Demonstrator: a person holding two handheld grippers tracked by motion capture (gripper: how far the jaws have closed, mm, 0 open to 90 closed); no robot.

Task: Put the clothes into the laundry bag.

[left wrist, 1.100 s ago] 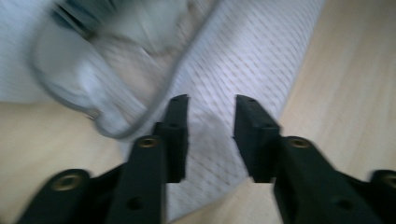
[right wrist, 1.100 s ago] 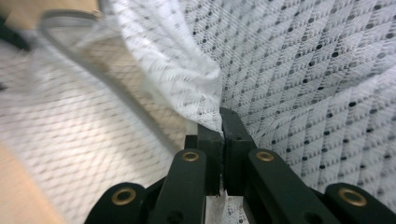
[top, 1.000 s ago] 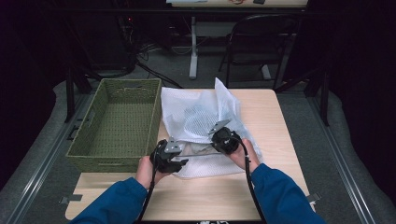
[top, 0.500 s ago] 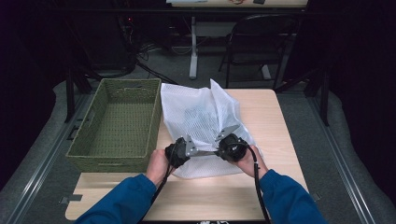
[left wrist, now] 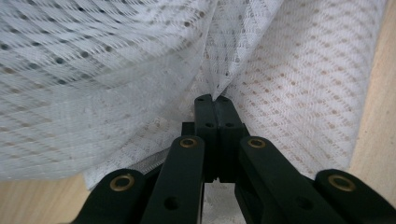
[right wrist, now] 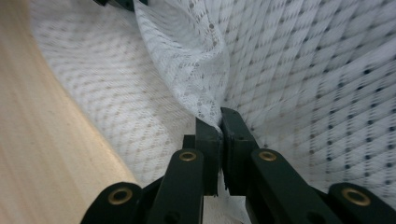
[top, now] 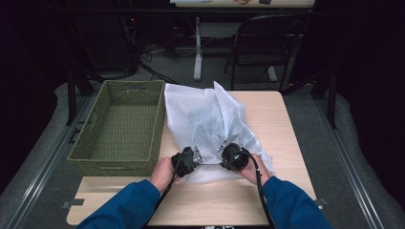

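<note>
A white mesh cloth point(top: 205, 119) lies crumpled over the middle of the wooden table point(top: 286, 138). Both grippers are at its near edge, close together. My left gripper point(top: 196, 155) is shut on a pinch of the mesh; in the left gripper view the jaws point(left wrist: 214, 99) meet with the cloth point(left wrist: 116, 70) gathered at their tips. My right gripper point(top: 224, 148) is shut on a raised fold of the same cloth point(right wrist: 303, 70), which enters between its jaw tips point(right wrist: 220, 116). Blue-sleeved arms hold both tools.
An empty green woven basket point(top: 157, 129) stands at the table's left, touching the cloth's left edge. Bare tabletop point(right wrist: 37, 140) runs along the near side and right. A chair and desk legs stand beyond the far edge.
Both hands have come down and toward the near edge. The left gripper moved right, closer to the right one, and shut on the cloth. The cloth lies lower.
</note>
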